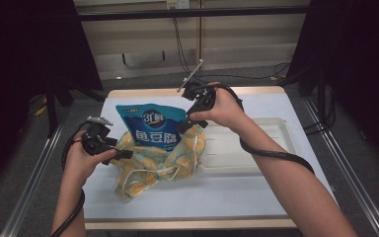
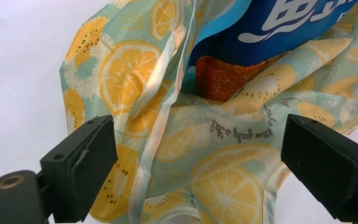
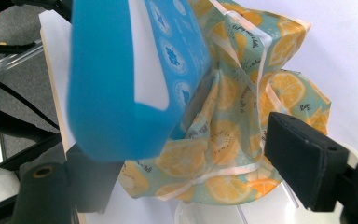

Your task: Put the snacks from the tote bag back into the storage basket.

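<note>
A blue snack pouch [image 1: 150, 127] stands upright inside a crumpled lemon-print fabric bag [image 1: 163, 165] on the white table. My left gripper [image 1: 123, 154] is at the bag's left edge. In the left gripper view its jaws [image 2: 198, 126] stand wide apart with loose bag fabric [image 2: 214, 154] between them, unpinched. That view also has the pouch [image 2: 284, 23] and an orange packet [image 2: 219, 77] inside the bag. My right gripper [image 1: 190, 123] hovers at the pouch's upper right corner. It is open [image 3: 186, 140]: the blurred pouch [image 3: 116, 79] hides its left jaw and the bag [image 3: 242, 93] lies beyond.
A white plastic tray [image 1: 271, 131] lies just right of the bag, with the bag's right side resting over its rim. Bare white table surface [image 1: 227, 197] runs along the near edge. Metal rails and dark cables flank the table on both sides.
</note>
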Demonstrator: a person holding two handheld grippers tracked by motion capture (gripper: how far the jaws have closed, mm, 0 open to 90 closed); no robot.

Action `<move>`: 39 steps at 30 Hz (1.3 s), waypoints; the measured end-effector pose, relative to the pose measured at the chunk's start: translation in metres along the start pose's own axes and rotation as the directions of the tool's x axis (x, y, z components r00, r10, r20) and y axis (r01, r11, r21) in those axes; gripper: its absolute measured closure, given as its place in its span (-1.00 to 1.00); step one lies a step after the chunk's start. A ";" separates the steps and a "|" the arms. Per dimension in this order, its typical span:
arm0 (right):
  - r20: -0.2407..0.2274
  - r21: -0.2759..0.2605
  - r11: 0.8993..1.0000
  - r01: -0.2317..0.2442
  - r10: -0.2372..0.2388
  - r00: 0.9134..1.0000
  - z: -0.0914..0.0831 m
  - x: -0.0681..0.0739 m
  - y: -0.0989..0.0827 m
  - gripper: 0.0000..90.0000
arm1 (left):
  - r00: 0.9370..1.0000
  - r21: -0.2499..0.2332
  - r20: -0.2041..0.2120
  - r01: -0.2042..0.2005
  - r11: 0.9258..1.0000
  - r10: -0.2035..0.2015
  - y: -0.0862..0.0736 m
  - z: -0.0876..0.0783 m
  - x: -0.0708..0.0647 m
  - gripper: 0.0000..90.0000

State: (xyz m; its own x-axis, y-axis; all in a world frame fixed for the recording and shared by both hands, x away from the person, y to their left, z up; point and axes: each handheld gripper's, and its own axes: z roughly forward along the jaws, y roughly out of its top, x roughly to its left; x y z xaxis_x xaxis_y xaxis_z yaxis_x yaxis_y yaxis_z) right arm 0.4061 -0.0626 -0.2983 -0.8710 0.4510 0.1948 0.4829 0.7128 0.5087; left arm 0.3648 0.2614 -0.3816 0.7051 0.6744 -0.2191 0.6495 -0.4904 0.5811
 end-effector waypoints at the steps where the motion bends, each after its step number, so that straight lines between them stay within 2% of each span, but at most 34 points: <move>1: -0.001 0.001 1.000 0.007 -0.007 1.000 0.000 0.000 0.001 -0.54 | 1.000 0.006 0.002 -0.008 1.000 0.008 0.000 0.000 0.000 -0.77; 5: -0.010 -0.007 1.000 0.005 -0.005 1.000 -0.001 0.000 0.005 -0.53 | 1.000 0.007 0.000 -0.005 1.000 0.005 0.000 0.000 0.000 -0.78; 10: -0.002 -0.010 1.000 0.006 -0.006 1.000 -0.003 0.001 0.009 -0.53 | 1.000 0.016 0.009 -0.008 1.000 0.008 0.000 0.001 0.001 -0.79; 11: 0.001 -0.007 1.000 0.000 0.000 1.000 -0.004 0.001 0.010 -0.53 | 1.000 0.008 0.008 0.001 1.000 -0.001 0.000 0.001 0.000 -0.80; 15: -0.001 -0.014 1.000 0.004 -0.004 1.000 -0.006 0.002 0.013 -0.53 | 1.000 0.017 0.007 -0.011 1.000 0.011 0.000 0.000 0.001 -0.86; 18: 0.004 -0.017 1.000 0.001 -0.001 1.000 -0.006 0.003 0.016 -0.53 | 1.000 0.004 0.012 -0.004 1.000 0.004 0.000 0.000 0.000 -0.90; 20: 0.008 -0.013 1.000 0.002 -0.002 1.000 -0.007 0.003 0.018 -0.53 | 1.000 0.011 0.020 -0.021 1.000 0.020 0.000 -0.001 0.000 -0.90; 30: 0.001 -0.013 1.000 -0.005 0.005 1.000 -0.006 0.002 0.027 -0.52 | 1.000 0.017 0.020 -0.023 1.000 0.022 0.000 -0.001 -0.001 -0.90; 34: 0.001 -0.003 1.000 -0.013 0.013 1.000 -0.005 0.002 0.030 -0.51 | 1.000 0.013 0.020 -0.022 1.000 0.021 0.000 -0.001 -0.001 -0.90; 35: 0.001 -0.007 1.000 -0.029 0.029 1.000 -0.005 0.003 0.031 -0.50 | 1.000 0.015 0.021 -0.021 1.000 0.020 0.000 -0.001 -0.001 -0.90; 36: -0.001 -0.002 1.000 -0.013 0.013 1.000 -0.005 0.002 0.032 -0.49 | 0.999 0.018 0.024 -0.027 0.999 0.027 0.000 -0.002 -0.001 -0.90; 37: -0.004 -0.004 1.000 -0.024 0.024 1.000 -0.004 0.003 0.033 -0.49 | 0.999 0.014 0.025 -0.021 1.000 0.021 0.000 -0.001 -0.001 -0.90; 39: -0.010 -0.006 1.000 -0.013 0.013 1.000 -0.003 0.002 0.035 -0.47 | 0.999 0.014 0.025 -0.023 1.000 0.023 0.000 -0.002 -0.001 -0.90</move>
State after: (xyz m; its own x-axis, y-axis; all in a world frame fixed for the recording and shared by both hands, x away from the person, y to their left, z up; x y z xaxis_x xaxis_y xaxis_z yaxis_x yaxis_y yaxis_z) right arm 0.4212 -0.0386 -0.2772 -0.8655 0.4550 0.2094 0.4936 0.7038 0.5110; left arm 0.3634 0.2617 -0.3802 0.7267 0.6491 -0.2251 0.6370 -0.5138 0.5746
